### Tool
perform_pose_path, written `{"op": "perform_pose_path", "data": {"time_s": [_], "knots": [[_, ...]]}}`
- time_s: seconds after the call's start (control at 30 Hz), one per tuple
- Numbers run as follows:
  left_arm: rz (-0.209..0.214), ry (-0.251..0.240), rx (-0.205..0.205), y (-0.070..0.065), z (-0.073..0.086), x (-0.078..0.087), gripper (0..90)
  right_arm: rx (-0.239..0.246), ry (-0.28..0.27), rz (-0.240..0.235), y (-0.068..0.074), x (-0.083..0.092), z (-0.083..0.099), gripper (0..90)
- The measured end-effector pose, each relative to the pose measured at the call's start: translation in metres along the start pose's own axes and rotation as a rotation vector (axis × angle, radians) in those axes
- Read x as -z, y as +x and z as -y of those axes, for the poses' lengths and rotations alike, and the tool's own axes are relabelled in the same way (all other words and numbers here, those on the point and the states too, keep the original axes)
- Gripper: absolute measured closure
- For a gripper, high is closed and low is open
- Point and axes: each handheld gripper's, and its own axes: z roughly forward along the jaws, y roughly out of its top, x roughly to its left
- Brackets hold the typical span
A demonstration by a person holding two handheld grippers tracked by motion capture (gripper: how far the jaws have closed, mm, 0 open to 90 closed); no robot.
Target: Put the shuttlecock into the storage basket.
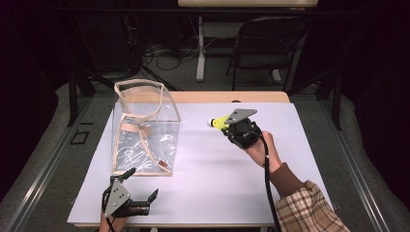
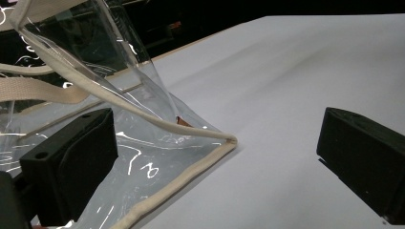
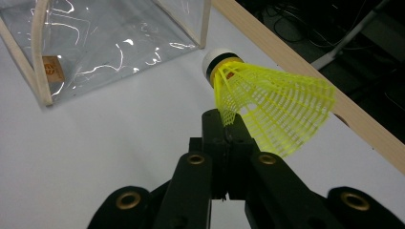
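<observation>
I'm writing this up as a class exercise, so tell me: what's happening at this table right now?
A person at the white table works a gripper in each hand. The right gripper is shut on the mesh skirt of a yellow shuttlecock, held off the table with its white cork end pointing toward a clear plastic bag. The bag stands upright and open, with beige trim. The left gripper sits open at the bag's near bottom corner, one jaw beside that corner, holding nothing.

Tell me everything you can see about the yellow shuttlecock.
The shuttlecock has a bright yellow plastic mesh skirt, a white rounded cap and a black band between them. The right hand-held gripper is shut on the skirt's edge and holds it above the white table cover, cap pointing toward the clear bag. Nothing else touches it.
</observation>
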Motion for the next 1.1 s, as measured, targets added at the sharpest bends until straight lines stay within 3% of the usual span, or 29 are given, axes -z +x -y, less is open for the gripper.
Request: {"op": "perform_pose_path", "data": {"time_s": [1.1], "knots": [[-0.002,-0.003,0.002,0.0,0.0,0.0,0.1,0.049,0.008,0.003,-0.005,-0.003,-0.031,89.9]]}}
